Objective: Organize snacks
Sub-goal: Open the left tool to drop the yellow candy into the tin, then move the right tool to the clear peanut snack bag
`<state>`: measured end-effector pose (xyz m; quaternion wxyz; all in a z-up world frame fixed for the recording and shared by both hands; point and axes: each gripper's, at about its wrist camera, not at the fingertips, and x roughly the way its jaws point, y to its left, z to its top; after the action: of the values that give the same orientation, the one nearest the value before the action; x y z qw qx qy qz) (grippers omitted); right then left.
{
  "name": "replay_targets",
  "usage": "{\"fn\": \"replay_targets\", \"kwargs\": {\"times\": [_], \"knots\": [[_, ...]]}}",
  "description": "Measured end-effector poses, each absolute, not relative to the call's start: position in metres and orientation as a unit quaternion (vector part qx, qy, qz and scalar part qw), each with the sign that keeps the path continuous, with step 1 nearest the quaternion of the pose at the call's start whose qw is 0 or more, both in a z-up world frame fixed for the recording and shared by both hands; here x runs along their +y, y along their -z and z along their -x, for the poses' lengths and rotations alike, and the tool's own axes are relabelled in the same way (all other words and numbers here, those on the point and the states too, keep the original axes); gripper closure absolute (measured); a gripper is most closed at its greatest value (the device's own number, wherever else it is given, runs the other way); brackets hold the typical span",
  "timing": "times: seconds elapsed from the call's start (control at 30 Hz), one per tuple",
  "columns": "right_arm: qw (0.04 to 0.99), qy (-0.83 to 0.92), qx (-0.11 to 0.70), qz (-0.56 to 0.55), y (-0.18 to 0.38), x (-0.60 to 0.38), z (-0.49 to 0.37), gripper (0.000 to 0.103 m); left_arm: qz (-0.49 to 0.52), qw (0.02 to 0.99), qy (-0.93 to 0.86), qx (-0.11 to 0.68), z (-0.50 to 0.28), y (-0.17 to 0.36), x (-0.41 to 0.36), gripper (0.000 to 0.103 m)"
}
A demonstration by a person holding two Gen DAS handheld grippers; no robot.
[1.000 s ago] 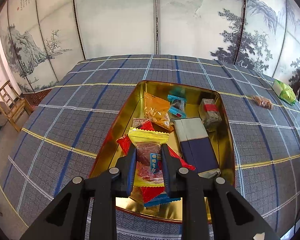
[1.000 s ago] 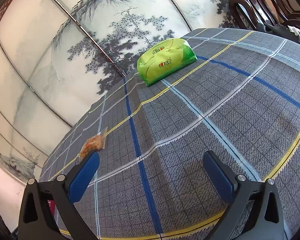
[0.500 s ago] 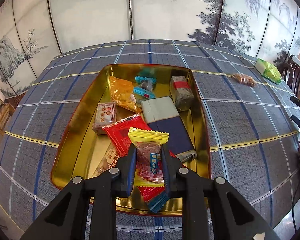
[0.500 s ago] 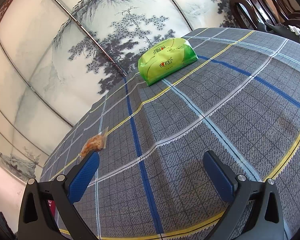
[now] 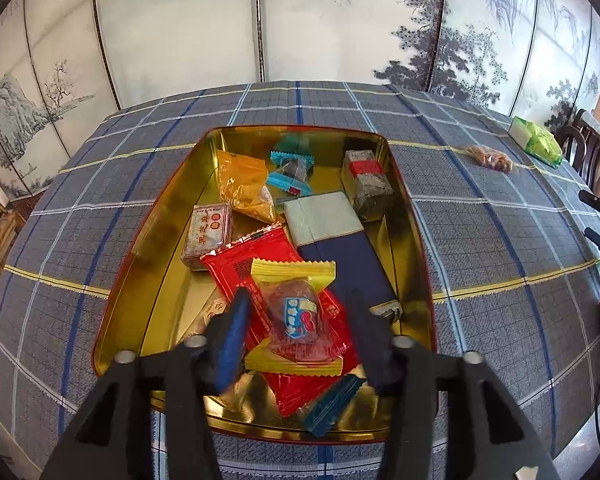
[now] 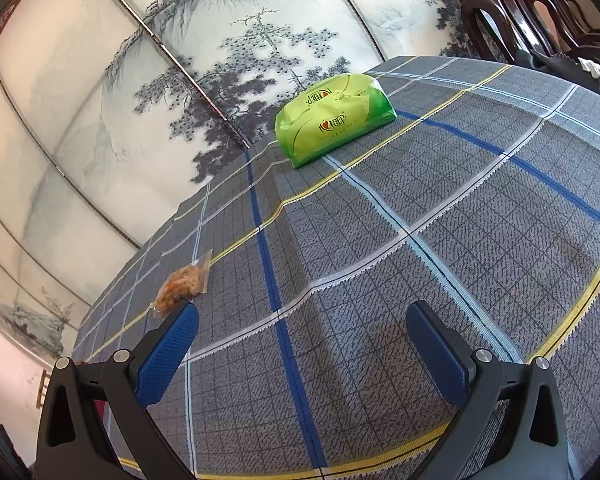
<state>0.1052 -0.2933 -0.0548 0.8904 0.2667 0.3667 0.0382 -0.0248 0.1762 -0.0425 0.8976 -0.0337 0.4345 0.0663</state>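
The left gripper (image 5: 298, 320) has just let go: its jaws, clamped a moment ago on the yellow-edged candy packet (image 5: 296, 320), are now opening and stand clear of the wrapper on both sides. The packet lies between them, resting on the red snack packet (image 5: 276, 280) at the near end of the gold tin tray (image 5: 148, 248). So this snack counts as delivered (it joins the orange bag (image 5: 244, 188), the blue-and-pale box (image 5: 336, 236) and the other wrapped pieces already in the tray).

The right gripper (image 6: 300, 348) has not stirred; it hovers wide apart and empty over the checked tablecloth (image 6: 460, 240). To the right of the tray, well apart from it, a clear bag of brownish snacks (image 6: 184, 284) is on the cloth, and farther off a green pack (image 6: 332, 120). Those look like the remaining work.
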Motion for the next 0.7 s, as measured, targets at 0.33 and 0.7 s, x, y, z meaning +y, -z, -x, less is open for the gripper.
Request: {"fn": "replay_targets", "kwargs": {"times": [0.33,0.7], "knots": [[0.902,-0.067,0.412,-0.110,0.039,-0.229,-0.122,0.000,0.132,0.929,-0.043,0.342,0.063,0.014,0.203,0.021],[0.890,-0.147,0.429,0.040,0.031,-0.118,-0.193,0.000,0.162,0.942,-0.051,0.288,0.104,0.009,0.204,0.014]]}}
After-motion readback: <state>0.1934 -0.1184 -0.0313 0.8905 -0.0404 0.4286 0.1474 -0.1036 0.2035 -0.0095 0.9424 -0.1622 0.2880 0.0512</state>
